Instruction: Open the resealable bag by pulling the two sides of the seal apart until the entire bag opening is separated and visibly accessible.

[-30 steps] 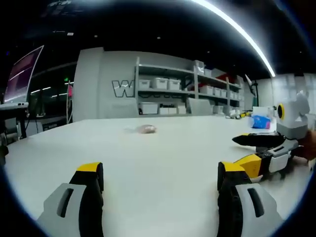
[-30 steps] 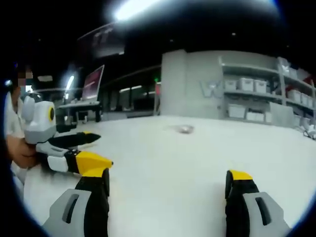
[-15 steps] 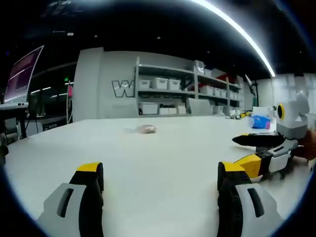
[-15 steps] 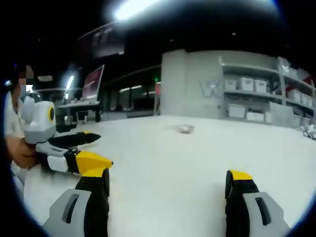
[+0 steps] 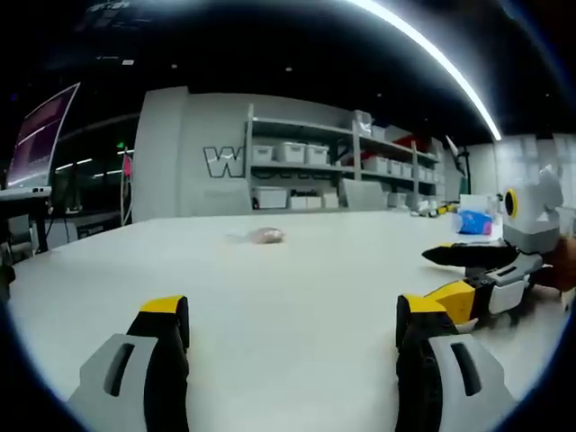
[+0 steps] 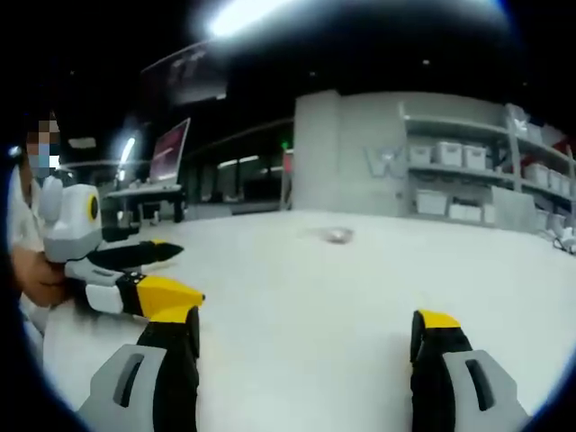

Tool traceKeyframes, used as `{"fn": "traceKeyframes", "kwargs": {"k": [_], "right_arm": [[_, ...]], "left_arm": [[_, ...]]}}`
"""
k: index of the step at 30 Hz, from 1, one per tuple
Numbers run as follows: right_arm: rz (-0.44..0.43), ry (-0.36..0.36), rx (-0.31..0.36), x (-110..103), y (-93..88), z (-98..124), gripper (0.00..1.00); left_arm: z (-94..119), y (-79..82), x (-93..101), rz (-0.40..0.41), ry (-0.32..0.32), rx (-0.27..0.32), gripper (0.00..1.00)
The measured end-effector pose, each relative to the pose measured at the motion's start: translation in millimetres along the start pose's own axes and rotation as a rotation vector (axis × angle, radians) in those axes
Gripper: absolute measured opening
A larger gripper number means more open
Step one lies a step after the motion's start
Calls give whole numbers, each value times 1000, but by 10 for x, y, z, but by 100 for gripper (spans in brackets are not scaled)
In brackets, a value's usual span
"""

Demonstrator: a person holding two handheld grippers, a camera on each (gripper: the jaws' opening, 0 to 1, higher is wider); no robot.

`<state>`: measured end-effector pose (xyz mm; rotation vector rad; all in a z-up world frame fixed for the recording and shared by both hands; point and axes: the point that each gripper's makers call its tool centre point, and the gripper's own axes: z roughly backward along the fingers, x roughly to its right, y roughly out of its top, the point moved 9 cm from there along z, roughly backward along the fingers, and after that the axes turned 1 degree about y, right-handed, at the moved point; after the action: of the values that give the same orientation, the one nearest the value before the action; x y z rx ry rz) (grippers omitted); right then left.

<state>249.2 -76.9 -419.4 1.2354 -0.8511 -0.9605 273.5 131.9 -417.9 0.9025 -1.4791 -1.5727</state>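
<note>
Both the left gripper (image 5: 288, 315) and right gripper (image 6: 304, 328) are being held wide apart above the white table (image 5: 297, 288), the resealable bag (image 5: 266, 236) lying well beyond

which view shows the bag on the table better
The left gripper view: the bag lies far out on the white table, a bit larger and sharper there, with a pinkish tint. In the right gripper view it is a smaller, blurrier grey patch. Neither view shows its seal.

we see the small clear bag (image 5: 266, 236) (image 6: 338, 236) lying flat far out on the white table (image 5: 297, 306), its seal too distant to judge.
</note>
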Motion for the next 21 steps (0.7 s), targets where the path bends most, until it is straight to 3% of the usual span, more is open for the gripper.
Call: {"fn": "traceKeyframes", "kwargs": {"k": [4, 7, 11, 21], "right_arm": [[0, 0, 9, 0, -5, 8, 100], [1, -7, 53, -5, -14, 33, 99], [1, -15, 61, -8, -12, 43, 99], [1, -14, 73, -4, -7, 50, 99]], "left_arm": [[24, -7, -5, 0, -20, 16, 94], [69, -6, 2, 2, -44, 116, 93], [114, -14, 21, 4, -88, 61, 93], [78, -6, 19, 3, -105, 72, 97]]}}
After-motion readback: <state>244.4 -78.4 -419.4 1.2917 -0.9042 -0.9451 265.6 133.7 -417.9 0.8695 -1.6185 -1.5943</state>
